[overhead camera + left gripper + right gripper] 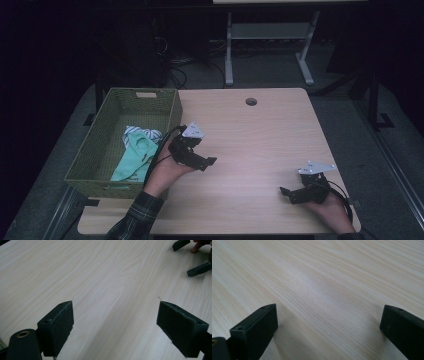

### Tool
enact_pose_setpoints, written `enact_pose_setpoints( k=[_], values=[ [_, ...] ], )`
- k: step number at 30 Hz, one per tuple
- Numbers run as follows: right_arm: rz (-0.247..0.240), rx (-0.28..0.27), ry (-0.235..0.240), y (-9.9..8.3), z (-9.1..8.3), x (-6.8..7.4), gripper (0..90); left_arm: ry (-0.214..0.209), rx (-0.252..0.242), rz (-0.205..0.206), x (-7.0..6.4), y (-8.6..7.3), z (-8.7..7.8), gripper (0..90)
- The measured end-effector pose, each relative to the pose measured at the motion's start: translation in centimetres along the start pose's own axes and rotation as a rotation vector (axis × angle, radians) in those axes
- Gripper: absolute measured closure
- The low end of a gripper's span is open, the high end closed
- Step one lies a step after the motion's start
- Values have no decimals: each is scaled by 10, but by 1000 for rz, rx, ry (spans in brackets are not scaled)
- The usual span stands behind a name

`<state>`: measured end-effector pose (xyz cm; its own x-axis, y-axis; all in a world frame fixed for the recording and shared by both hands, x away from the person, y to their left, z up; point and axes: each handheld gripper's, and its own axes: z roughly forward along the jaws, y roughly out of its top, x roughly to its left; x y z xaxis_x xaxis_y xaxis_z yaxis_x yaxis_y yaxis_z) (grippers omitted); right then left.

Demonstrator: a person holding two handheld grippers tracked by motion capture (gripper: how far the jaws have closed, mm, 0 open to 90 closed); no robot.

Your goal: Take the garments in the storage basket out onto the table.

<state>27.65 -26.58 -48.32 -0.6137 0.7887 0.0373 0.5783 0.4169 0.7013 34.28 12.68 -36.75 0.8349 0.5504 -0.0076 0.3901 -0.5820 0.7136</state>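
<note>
2 empty grippers, left gripper (pixel 209 161) and right gripper (pixel 285 192); 1 basket (pixel 97 150).

The green woven basket (pixel 120 107) hides part of the crumpled teal and striped cloth (pixel 135 152); possibly several garments, too blurred to separate.

Left gripper (pixel 209 161): held in the person's left hand (pixel 167 172), forearm entering from the bottom edge, jaws spread wide with nothing between them. Right gripper (pixel 284 192): held in the right hand (pixel 330 207), pointing toward the left one, jaws likewise wide apart and empty.
</note>
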Motion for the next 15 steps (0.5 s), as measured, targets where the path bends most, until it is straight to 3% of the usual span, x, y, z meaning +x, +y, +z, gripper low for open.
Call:
enact_pose_setpoints(
  k=[11, 15],
  values=[
    [7, 0, 0, 0, 0, 0, 10, 0, -6, 7, 11, 8, -13, 136],
    [5, 0, -2, 1, 1, 0, 10, 5, -30, 11, 14, 9, -20, 139]
  ],
)
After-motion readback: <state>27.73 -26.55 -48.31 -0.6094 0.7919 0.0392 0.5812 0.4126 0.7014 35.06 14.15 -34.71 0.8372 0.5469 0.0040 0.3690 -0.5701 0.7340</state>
